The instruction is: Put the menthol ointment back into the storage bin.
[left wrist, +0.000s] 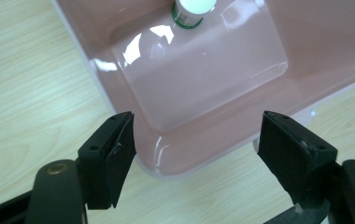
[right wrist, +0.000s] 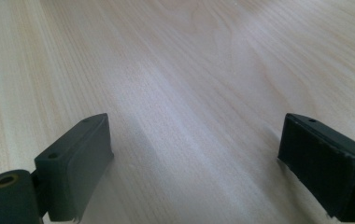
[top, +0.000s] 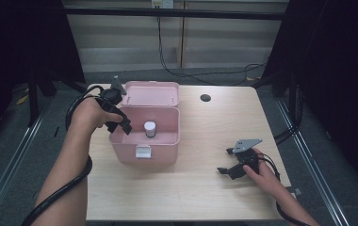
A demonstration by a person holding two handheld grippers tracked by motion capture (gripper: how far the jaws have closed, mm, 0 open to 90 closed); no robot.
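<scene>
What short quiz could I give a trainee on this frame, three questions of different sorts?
1. True or false: the pink box has its lid shut.
2. What stands inside the box? A) a small white-capped bottle B) a spoon C) a folded cloth
3. Fill in: the right gripper is over bare ____.

Key
1. False; the lid is raised at the back.
2. A.
3. Table. Its jaws stand apart with nothing between them, as do those of the left gripper at the box's left edge.

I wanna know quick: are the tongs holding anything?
Left tongs: open, holding nothing, over the pink box.
Right tongs: open, holding nothing, over the table.
</scene>
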